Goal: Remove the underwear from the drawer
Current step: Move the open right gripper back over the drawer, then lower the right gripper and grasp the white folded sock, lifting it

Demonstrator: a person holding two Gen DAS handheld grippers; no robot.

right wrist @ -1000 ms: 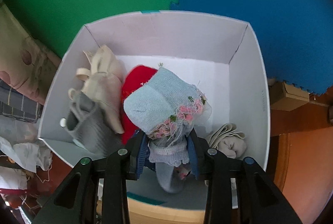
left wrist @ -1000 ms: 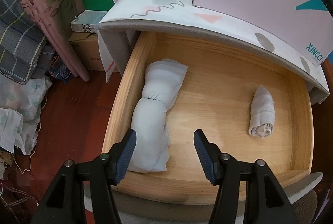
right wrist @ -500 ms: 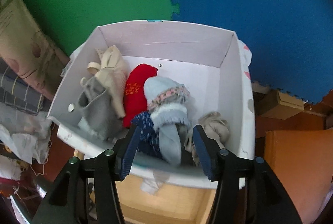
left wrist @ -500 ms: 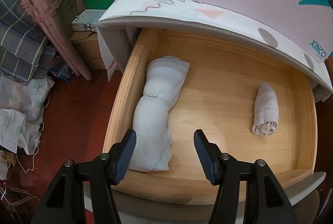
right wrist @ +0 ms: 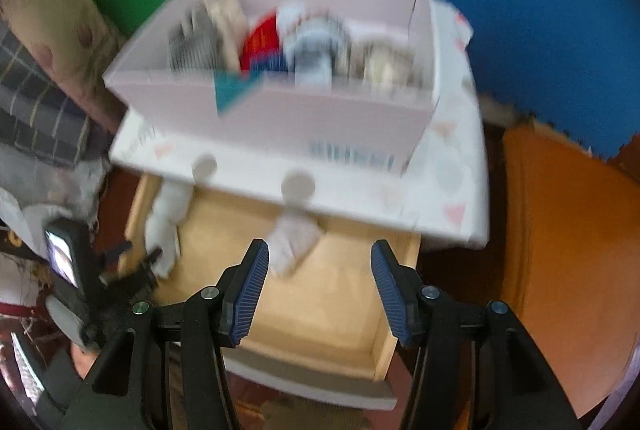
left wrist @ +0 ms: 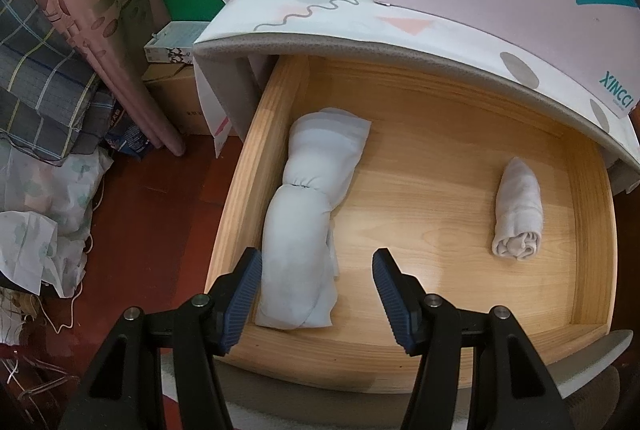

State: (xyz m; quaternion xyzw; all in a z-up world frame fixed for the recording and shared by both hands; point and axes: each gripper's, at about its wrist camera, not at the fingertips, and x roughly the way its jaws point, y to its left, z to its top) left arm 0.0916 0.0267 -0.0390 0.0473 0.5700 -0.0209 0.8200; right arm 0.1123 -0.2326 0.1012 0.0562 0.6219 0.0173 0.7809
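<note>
1. The left gripper (left wrist: 316, 294) hangs over the near left corner of the open wooden drawer (left wrist: 588, 214), jaws apart and holding nothing.
2. Under it, along the drawer's left wall, lies a long pale blue roll of underwear (left wrist: 308, 218).
3. A small white roll (left wrist: 518, 214) sits well apart, near the right wall.
4. The right gripper (right wrist: 318, 296), its jaws parted with nothing between them, is above the drawer's front; the view is blurred.
5. Beyond, on the patterned top (right wrist: 448, 190), a pink box (right wrist: 320, 122) holds bundled garments (right wrist: 312, 46).
</note>
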